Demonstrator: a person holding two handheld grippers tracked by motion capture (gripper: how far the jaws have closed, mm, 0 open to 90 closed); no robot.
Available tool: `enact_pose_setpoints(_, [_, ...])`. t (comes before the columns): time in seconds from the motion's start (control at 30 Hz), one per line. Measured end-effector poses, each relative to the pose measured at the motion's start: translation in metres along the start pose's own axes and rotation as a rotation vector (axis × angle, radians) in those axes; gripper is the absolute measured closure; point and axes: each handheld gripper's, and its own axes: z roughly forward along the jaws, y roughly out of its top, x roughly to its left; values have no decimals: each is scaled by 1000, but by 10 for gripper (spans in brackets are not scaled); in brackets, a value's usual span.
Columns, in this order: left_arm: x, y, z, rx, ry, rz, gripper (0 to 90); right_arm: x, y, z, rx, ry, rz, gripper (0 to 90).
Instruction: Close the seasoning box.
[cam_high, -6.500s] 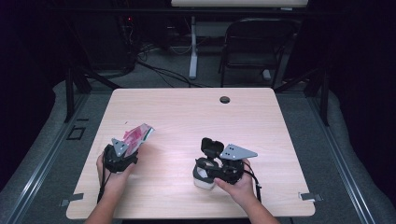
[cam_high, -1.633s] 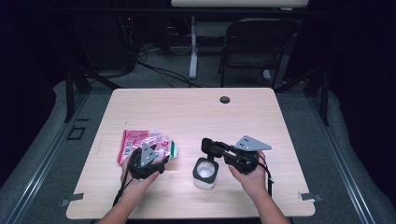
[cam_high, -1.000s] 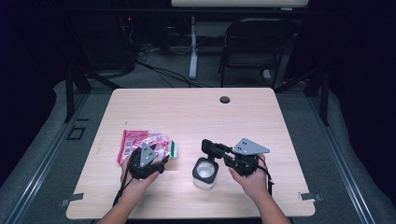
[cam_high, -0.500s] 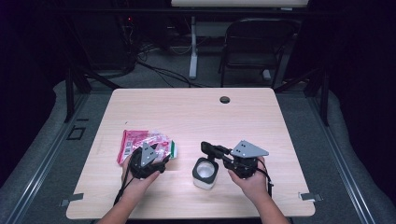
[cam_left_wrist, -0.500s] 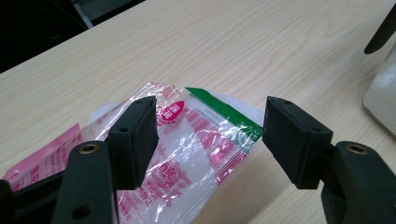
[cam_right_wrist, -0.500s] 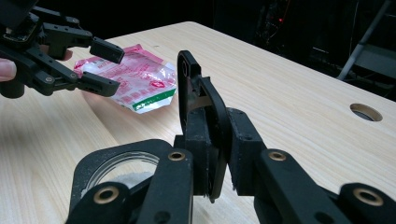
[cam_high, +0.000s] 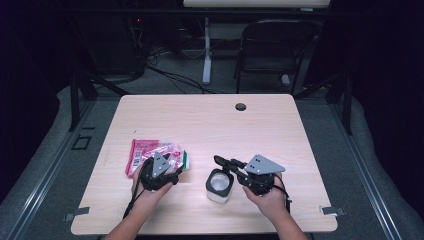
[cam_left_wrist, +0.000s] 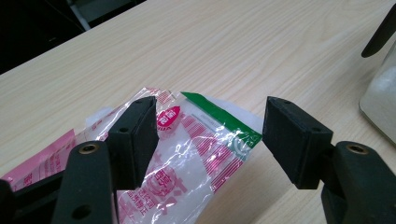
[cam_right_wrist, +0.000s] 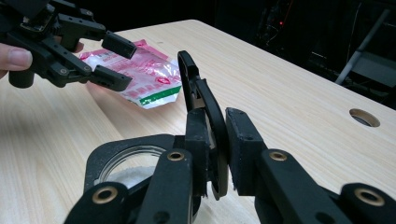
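Pink-and-white plastic packets (cam_high: 150, 152) with a green strip lie on the wooden table (cam_high: 210, 122) at the front left. My left gripper (cam_high: 175, 167) hovers just over them, open, with a jaw on each side of the top packet (cam_left_wrist: 201, 144). A small clear jar (cam_high: 219, 186) with white powder inside stands at the front centre. Just right of it, my right gripper (cam_high: 239, 172) is shut on a thin black spoon-like tool (cam_right_wrist: 201, 102). The tool's tip (cam_high: 218, 159) reaches over the jar's far rim.
A round cable hole (cam_high: 241, 106) sits near the table's far edge. Behind the table stand a dark chair (cam_high: 275, 50) and a desk leg with cables on the floor. The person's hands come in at the front edge.
Several seconds ago the left gripper held the packets up farther left and the right hand was at the jar. Over the last second the right gripper edged slightly toward the jar; the left kept still.
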Motion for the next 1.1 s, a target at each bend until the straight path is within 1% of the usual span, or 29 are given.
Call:
enact_pose_setpoints(0.03, [0, 0, 0, 1, 0, 4, 358, 1, 0, 0, -1, 4, 1, 793])
enact_pose_setpoints(0.07, [0, 0, 0, 0, 0, -1, 358, 1, 0, -1, 5, 5, -9, 792])
enact_pose_setpoints(0.27, [0, 0, 0, 1, 0, 0, 358, 5, 0, -1, 6, 15, -15, 784])
enact_pose_setpoints(0.47, [0, 0, 0, 1, 0, 0, 358, 7, 0, -1, 6, 34, -22, 771])
enact_pose_setpoints(0.63, [0, 0, 0, 2, -1, 1, 358, 8, -1, 0, 17, 56, -27, 750])
enact_pose_setpoints(0.87, [0, -1, 0, 6, -3, 1, 358, 12, -1, 2, 26, 96, -24, 682])
enact_pose_setpoints(1.1, [0, -1, 1, 8, -2, 2, 358, 15, -2, 4, 40, 111, -38, 629])
